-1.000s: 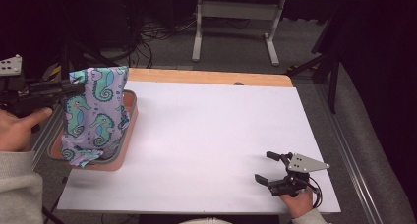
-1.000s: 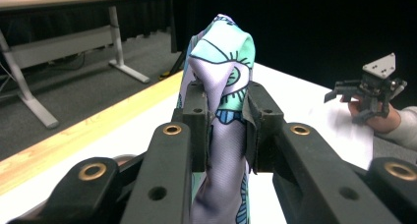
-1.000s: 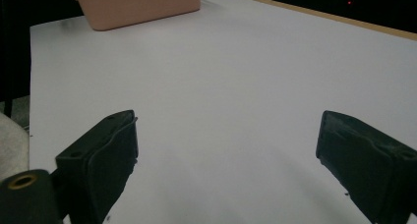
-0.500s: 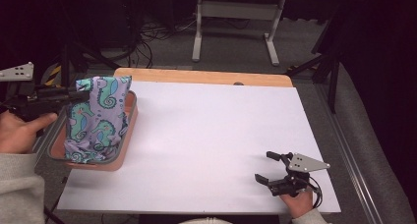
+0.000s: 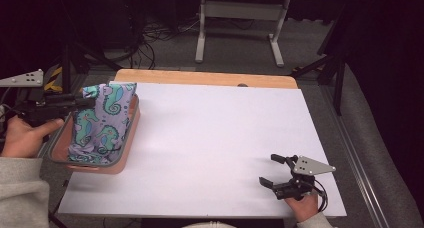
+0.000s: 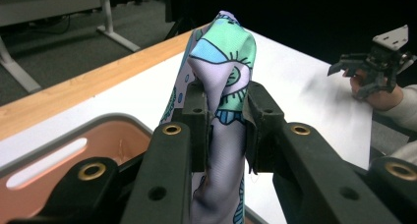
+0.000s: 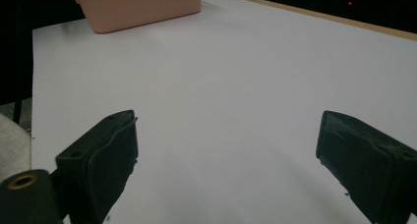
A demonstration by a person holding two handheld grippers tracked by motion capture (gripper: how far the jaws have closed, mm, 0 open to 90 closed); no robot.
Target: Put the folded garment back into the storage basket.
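Observation:
A lilac cloth printed with teal seahorses [image 5: 102,120] hangs from my left gripper [image 5: 86,102], which is shut on its top edge; its lower part lies bunched in the pink bin [image 5: 129,138] at the table's left edge. In the left gripper view the cloth [image 6: 222,81] is pinched between the two black jaws of my left gripper [image 6: 222,118]. My right gripper [image 5: 270,169] rests low at the table's near right corner, open with nothing between its fingers. In the right gripper view my right gripper [image 7: 223,150] has its jaws standing wide apart over bare white tabletop.
The white tabletop [image 5: 220,138] has a wooden strip [image 5: 200,78] along its far edge. A white table frame [image 5: 240,18] and cables stand on the dark floor beyond. The pink bin [image 7: 137,5] sits far off in the right gripper view.
My left gripper has sunk with the cloth, so more of the cloth now lies bunched in the bin. The right gripper has kept still.

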